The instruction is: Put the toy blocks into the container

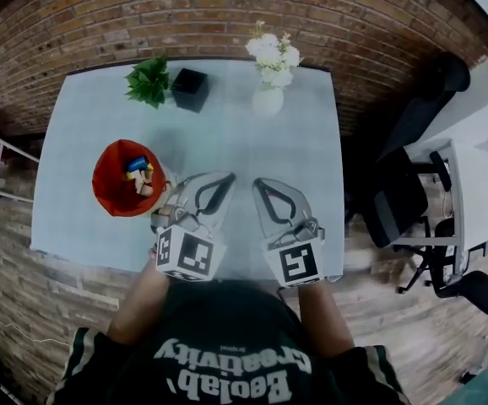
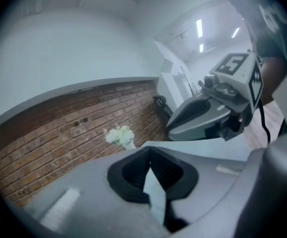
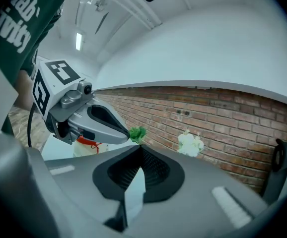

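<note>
Closed and empty

Head view: toy blocks (image 1: 138, 174) lie in the red container (image 1: 107, 184) by the table's (image 1: 235, 133) left edge (toward the front). Left gripper view: left gripper (image 2: 150, 151), fingers together, empty. Right gripper view: right gripper (image 3: 141, 148), likewise.

— What is the table (image 1: 252, 159) topped with?
— Something pale, matt and smooth. The wall (image 1: 227, 11) behind it is rough red brick, and the floor (image 1: 413, 336) is wood planks.
— And the tools?
— The left claw (image 2: 149, 151) and right claw (image 3: 141, 150) are matt grey plastic with black ribbed pads (image 3: 156, 170) (rubbery-looking, though I can't be sure).
— The small things?
— The vase (image 1: 268, 102) is smooth, glossy white. The toy blocks (image 1: 139, 174) look like painted wood, and the container (image 1: 109, 188) is matt red.
</note>
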A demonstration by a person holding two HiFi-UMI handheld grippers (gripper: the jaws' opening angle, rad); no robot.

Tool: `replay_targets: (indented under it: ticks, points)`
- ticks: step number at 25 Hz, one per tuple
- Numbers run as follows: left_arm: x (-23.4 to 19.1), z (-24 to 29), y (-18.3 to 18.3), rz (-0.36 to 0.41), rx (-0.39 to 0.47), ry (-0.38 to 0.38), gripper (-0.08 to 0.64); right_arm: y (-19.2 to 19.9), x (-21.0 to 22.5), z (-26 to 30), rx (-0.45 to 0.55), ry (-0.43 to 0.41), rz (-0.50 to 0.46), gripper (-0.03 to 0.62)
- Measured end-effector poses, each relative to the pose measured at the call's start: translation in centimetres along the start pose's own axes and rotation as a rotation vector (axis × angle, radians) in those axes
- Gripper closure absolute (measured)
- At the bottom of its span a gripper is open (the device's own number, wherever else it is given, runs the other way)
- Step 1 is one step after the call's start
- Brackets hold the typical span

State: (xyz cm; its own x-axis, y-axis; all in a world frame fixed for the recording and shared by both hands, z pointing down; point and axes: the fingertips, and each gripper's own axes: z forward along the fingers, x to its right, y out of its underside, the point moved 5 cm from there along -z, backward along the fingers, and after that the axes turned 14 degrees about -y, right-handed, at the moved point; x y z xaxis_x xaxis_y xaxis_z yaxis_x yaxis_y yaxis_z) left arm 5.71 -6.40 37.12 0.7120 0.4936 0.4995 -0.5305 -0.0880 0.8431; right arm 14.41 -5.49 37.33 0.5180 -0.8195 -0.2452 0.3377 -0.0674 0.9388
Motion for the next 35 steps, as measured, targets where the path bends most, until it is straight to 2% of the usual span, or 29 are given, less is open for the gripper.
replay_targets:
  ticks: [3, 8, 9, 10, 11, 16, 19, 22, 27, 29, 33, 34, 35]
  points:
    - [2.0, 1.0, -1.0, 0.012, 0.012, 0.034, 0.557, 1.2, 0.9, -1.9, -0.017, 0.024, 0.012, 0.586]
    - [3.6, 2.0, -1.9, 0.023, 0.019, 0.060, 0.557, 2.6, 1.7, -2.9, 0.023, 0.008, 0.052, 0.583]
    - [3.8, 2.2, -1.9, 0.022, 0.017, 0.062, 0.557, 3.5, 2.0, -2.9, 0.008, -0.007, 0.074, 0.545]
    - [3.9, 2.4, -1.9, 0.022, 0.014, 0.064, 0.557, 4.5, 2.3, -2.7, -0.019, -0.027, 0.091, 0.481]
    - [4.0, 2.6, -1.8, 0.022, 0.011, 0.066, 0.557, 5.8, 2.6, -2.6, -0.055, -0.049, 0.099, 0.446]
    - [4.5, 3.4, -1.1, 0.016, -0.012, 0.086, 0.557, 14.6, 3.2, -1.4, -0.335, -0.222, 0.096, 0.351]
    - [4.6, 3.7, -0.4, 0.017, -0.030, 0.094, 0.557, 19.7, 3.5, -0.6, -0.458, -0.304, 0.146, 0.348]
    - [4.6, 4.0, 0.0, 0.012, -0.045, 0.098, 0.557, 23.8, 3.9, 0.0, -0.550, -0.351, 0.195, 0.344]
    - [4.1, 4.3, 0.8, 0.005, -0.066, 0.097, 0.557, 27.6, 3.9, 0.6, -0.641, -0.399, 0.241, 0.344]
    - [4.0, 4.4, 1.1, 0.004, -0.074, 0.097, 0.557, 28.5, 3.7, 0.8, -0.652, -0.399, 0.261, 0.344]
    - [3.8, 4.4, 1.5, 0.006, -0.081, 0.103, 0.557, 29.3, 3.6, 0.9, -0.602, -0.398, 0.339, 0.353]
    - [3.8, 4.4, 1.5, 0.005, -0.083, 0.103, 0.557, 29.2, 3.4, 0.9, -0.590, -0.410, 0.344, 0.374]
    - [3.8, 4.4, 1.6, 0.005, -0.084, 0.103, 0.557, 29.1, 3.2, 0.8, -0.578, -0.421, 0.340, 0.429]
